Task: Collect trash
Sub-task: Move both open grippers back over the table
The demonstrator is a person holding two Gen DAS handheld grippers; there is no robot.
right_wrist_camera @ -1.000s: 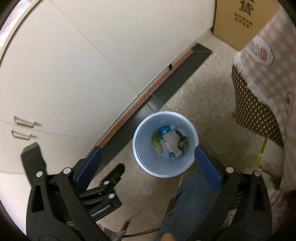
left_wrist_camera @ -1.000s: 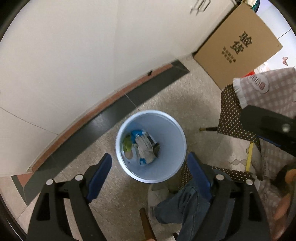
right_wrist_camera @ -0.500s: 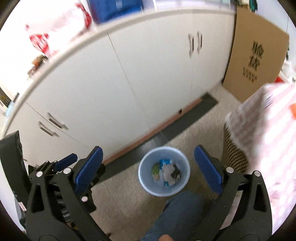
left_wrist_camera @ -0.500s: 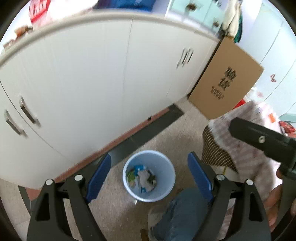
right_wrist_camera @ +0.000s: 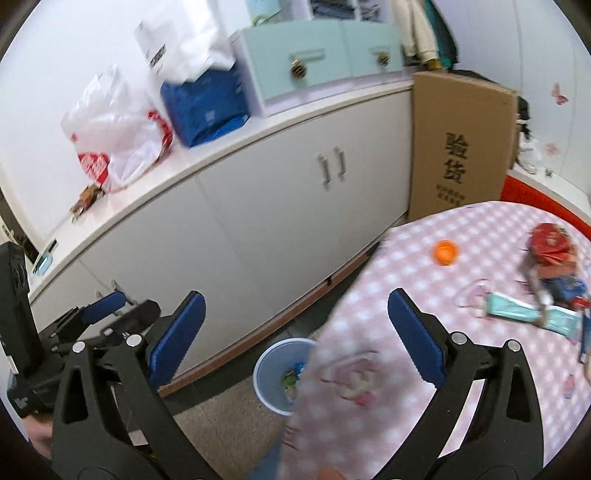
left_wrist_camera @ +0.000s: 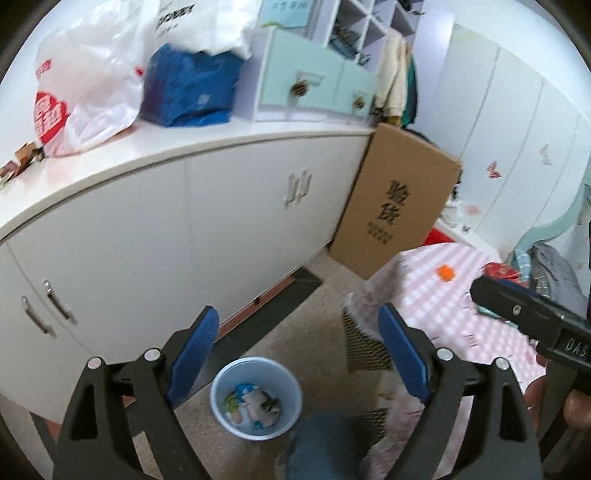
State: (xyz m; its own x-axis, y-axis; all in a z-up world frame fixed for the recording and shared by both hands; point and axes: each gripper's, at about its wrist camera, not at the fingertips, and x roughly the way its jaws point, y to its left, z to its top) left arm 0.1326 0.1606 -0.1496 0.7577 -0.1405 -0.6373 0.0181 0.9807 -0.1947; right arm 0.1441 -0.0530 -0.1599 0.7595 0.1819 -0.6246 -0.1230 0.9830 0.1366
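- Left tongs (left_wrist_camera: 297, 349): jaws spread, holding nothing, above the floor.
- Right tongs (right_wrist_camera: 295, 330): jaws spread, holding nothing.
- One blue bin (left_wrist_camera: 256, 398) on the floor beside the white cabinet (left_wrist_camera: 155, 236), with several wrappers (left_wrist_camera: 253, 404) inside.
- Counter (right_wrist_camera: 461, 369) with pink checked cloth carries one orange cap (right_wrist_camera: 446, 252), one red packet (right_wrist_camera: 552, 247) and one pale green wrapper (right_wrist_camera: 532, 314).
- One cardboard box (right_wrist_camera: 458, 144) leans against the cabinet.

Beyond my left fingers, up and to the right, I read two large black characters, 验货, on the cardboard box (left_wrist_camera: 397, 201), with smaller print below them too blurred to make out. Far up-left, "BOBBY" shows on a white plastic bag (left_wrist_camera: 181, 22). The right gripper (left_wrist_camera: 554, 332) body shows "DAS", cut off.
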